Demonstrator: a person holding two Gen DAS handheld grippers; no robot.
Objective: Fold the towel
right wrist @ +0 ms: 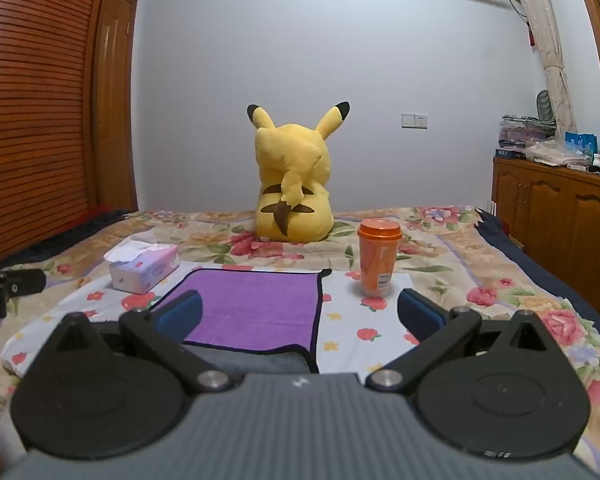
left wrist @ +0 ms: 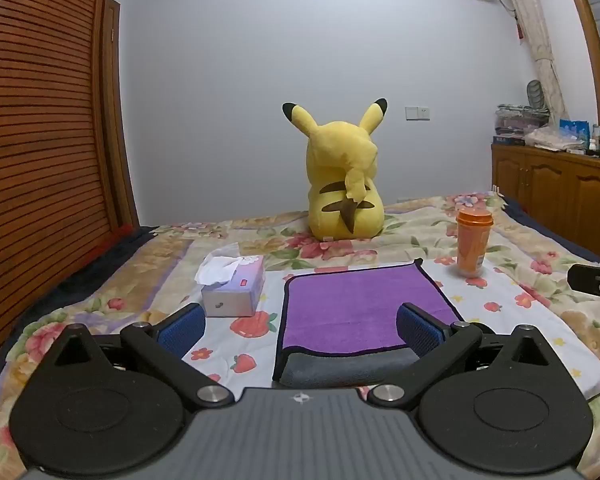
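Observation:
A purple towel (left wrist: 356,304) with a dark hem and a grey underside lies on the white strawberry-print sheet (left wrist: 508,312) on the bed; its near edge is turned up and shows grey. It also shows in the right wrist view (right wrist: 260,308). My left gripper (left wrist: 300,326) is open and empty, held above the towel's near left part. My right gripper (right wrist: 300,312) is open and empty above the towel's near right corner. Part of the right gripper shows at the right edge of the left wrist view (left wrist: 596,284).
A tissue box (left wrist: 234,288) stands left of the towel and an orange lidded cup (left wrist: 473,242) stands to its right. A yellow Pikachu plush (left wrist: 342,184) sits behind them. A wooden cabinet (left wrist: 560,196) stands beyond the bed's right side, a slatted wardrobe (left wrist: 40,140) to the left.

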